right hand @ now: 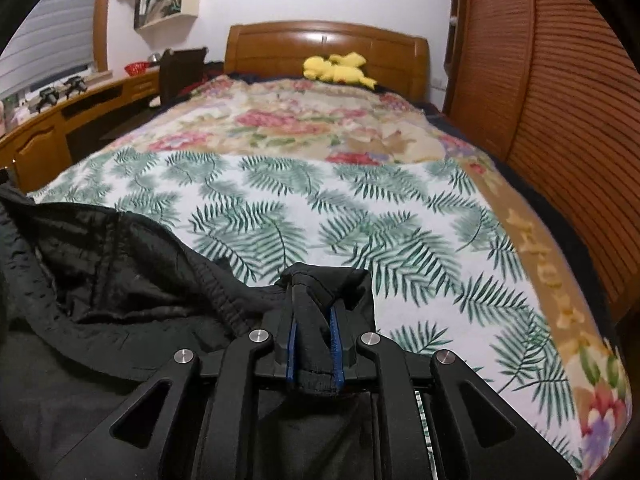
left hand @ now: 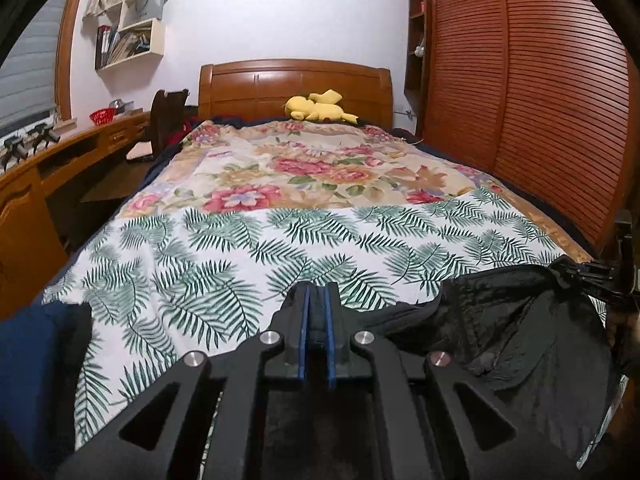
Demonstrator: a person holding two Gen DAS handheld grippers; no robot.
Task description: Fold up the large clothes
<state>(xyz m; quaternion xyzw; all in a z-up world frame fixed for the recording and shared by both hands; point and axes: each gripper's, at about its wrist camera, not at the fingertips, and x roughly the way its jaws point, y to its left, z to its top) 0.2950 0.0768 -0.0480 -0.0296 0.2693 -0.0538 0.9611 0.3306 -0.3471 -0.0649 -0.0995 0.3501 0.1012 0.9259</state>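
A large black garment (left hand: 520, 320) hangs spread between my two grippers, low over the near end of the bed. In the left wrist view my left gripper (left hand: 317, 286) is shut, with a strip of dark cloth showing between its blue pads (left hand: 305, 320). At the far right edge of that view, my right gripper (left hand: 600, 276) pinches the garment's other end. In the right wrist view the right gripper (right hand: 316, 276) is shut on a bunched black hem, and the rest of the garment (right hand: 100, 260) sags away to the left.
The bed has a white fern-print sheet (left hand: 240, 248) near me and a floral cover (left hand: 300, 160) beyond it. A yellow plush toy (left hand: 316, 108) lies by the wooden headboard (left hand: 292, 80). A desk (left hand: 60, 160) runs along the left, louvred wardrobe doors (left hand: 540, 100) along the right.
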